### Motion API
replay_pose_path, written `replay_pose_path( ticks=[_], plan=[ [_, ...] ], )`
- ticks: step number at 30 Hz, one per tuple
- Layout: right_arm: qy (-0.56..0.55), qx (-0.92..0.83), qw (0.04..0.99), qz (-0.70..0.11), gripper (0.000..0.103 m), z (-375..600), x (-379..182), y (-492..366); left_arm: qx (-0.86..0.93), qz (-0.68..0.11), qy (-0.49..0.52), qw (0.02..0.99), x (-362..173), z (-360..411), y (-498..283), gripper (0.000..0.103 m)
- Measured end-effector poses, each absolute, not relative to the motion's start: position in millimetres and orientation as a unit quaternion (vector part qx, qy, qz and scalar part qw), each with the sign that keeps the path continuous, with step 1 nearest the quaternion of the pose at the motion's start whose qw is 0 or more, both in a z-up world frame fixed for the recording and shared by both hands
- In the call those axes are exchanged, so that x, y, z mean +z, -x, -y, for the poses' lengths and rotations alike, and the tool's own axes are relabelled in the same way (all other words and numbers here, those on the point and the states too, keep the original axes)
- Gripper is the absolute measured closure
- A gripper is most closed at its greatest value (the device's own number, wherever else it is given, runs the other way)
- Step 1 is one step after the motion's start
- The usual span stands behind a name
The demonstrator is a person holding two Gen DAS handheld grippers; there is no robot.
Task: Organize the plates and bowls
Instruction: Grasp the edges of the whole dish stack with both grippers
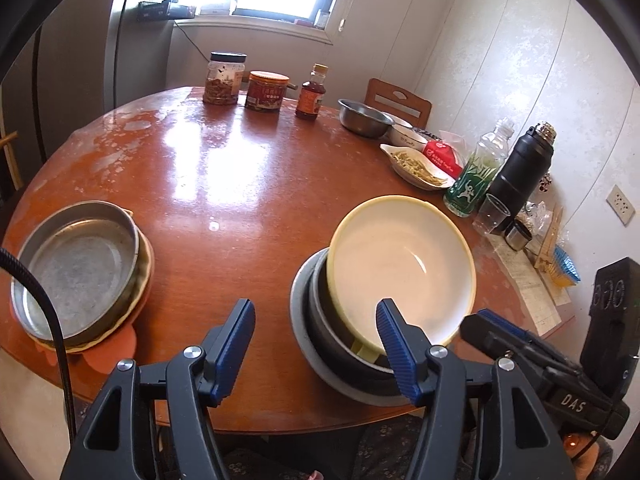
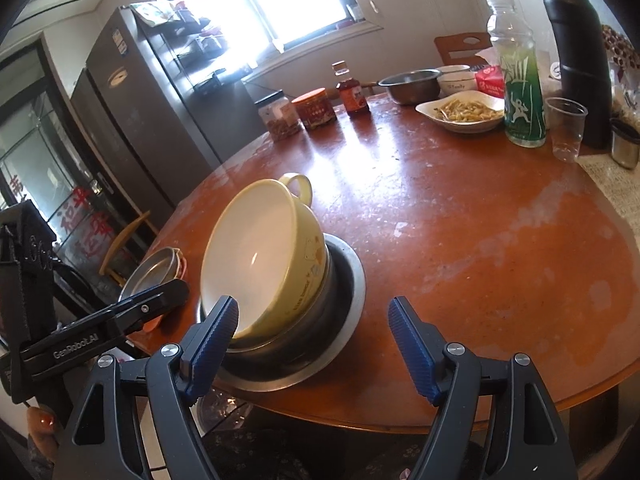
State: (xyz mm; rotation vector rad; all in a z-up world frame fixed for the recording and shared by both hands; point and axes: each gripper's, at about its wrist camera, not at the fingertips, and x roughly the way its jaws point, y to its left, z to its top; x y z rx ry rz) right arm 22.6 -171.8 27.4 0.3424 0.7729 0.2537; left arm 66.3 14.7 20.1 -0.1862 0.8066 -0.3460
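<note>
A pale yellow bowl [image 1: 400, 264] with a loop handle leans tilted inside a steel bowl [image 1: 299, 312] at the near edge of the round wooden table [image 1: 200, 168]. My left gripper [image 1: 315, 310] is open; its right pad overlaps the yellow bowl's near rim, and its left pad stands well clear. In the right wrist view the yellow bowl [image 2: 272, 252] sits in the steel bowl [image 2: 350, 280]. My right gripper [image 2: 313, 306] is open, its left pad at the bowl's near rim and bare table under the right pad. A metal pan [image 1: 80, 272] rests on stacked plates at the left.
At the far side stand jars [image 1: 224, 80], a sauce bottle [image 1: 311, 94], a steel bowl [image 1: 364, 118], a white bowl [image 1: 408, 138] and a dish of food [image 1: 420, 168]. A green bottle [image 1: 478, 176], black flask [image 1: 524, 168] and plastic cup [image 1: 490, 216] crowd the right. The right gripper [image 1: 486, 318] reaches in from the lower right.
</note>
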Motion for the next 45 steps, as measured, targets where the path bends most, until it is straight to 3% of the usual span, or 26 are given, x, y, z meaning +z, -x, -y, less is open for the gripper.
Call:
replay_pose_path(
  ticks=[27,34,36,38,45],
  plan=[
    [-0.274,0.143,0.857,-0.411,0.024,174,-15,-58,-0.208,-0.452,0.127,0.858,-33,3,-115,0.039],
    [-0.258,0.141,0.863,-0.411,0.023,170,-16,-58,-0.23,-0.46,0.145,0.845,-40,4,-117,0.04],
    [-0.254,0.139,0.865,-0.409,0.024,169,-16,-58,-0.23,-0.458,0.145,0.847,-40,4,-117,0.041],
    [-0.247,0.145,0.869,-0.404,0.032,166,-13,-56,-0.232,-0.455,0.141,0.848,-39,6,-116,0.045],
    [-0.238,0.139,0.873,-0.401,0.035,165,-10,-58,-0.224,-0.452,0.127,0.854,-34,11,-112,0.049]
  ],
)
